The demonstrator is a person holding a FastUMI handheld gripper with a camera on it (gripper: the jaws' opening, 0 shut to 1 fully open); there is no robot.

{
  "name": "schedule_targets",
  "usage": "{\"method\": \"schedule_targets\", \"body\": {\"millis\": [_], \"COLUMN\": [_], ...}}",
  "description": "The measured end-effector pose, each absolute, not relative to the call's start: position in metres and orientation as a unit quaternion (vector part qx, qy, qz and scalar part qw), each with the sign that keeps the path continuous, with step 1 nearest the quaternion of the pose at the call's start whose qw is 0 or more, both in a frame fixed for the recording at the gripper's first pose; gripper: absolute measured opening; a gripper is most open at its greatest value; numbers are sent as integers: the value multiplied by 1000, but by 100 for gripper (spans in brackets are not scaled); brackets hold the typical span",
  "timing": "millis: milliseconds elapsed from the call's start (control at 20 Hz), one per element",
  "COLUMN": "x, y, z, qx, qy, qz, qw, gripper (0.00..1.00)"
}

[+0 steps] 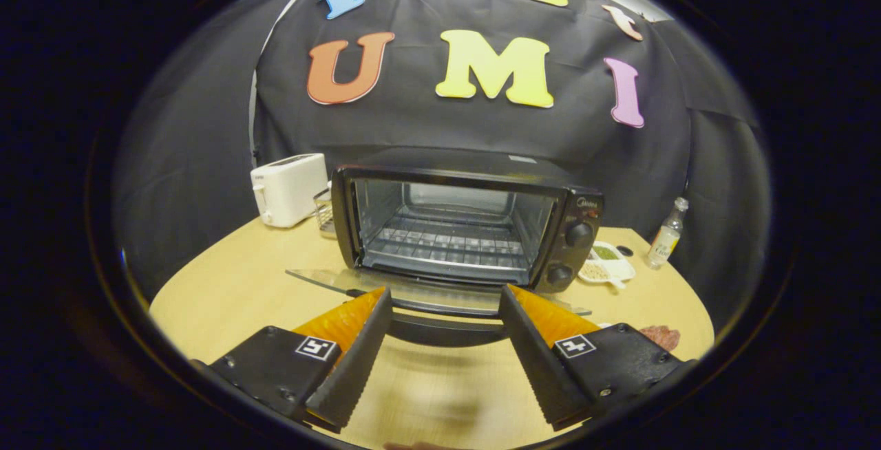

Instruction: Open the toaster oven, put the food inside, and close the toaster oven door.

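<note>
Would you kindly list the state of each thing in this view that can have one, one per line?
Toaster oven: door dropped flat, cavity open.
Oven door: fully open, handle between the fingers.
Oven rack: in place, bare.
Gripper: fingers spread, holding nothing.
Food: on the table beyond the right finger, not yet inside.
White toaster: upright, nothing showing in the slots.
Bottle: upright, capped.
Small dish: filled.

Black toaster oven on table, door down flat, rack empty.

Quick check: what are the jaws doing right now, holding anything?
Gripper: jaws open, holding nothing, spread either side of the handle of the toaster oven door, which lies folded down.
</note>
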State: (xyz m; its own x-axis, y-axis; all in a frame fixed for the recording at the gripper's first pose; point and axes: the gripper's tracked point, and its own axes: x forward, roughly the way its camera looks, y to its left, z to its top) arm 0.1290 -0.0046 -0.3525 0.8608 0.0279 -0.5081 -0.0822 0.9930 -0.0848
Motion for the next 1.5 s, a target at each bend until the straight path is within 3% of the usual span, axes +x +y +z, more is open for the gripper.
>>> {"method": "schedule_targets", "body": {"millis": [250,700,1000,1500], "x": [119,95,81,20], "y": [-6,-9,-8,-123], "z": [-366,-433,-410,-326], "qx": [-44,-6,58,75], "qy": [249,347,349,321], "qz": [33,46,101,121], "qw": [967,937,930,936], "gripper": [100,100,100,99]}}
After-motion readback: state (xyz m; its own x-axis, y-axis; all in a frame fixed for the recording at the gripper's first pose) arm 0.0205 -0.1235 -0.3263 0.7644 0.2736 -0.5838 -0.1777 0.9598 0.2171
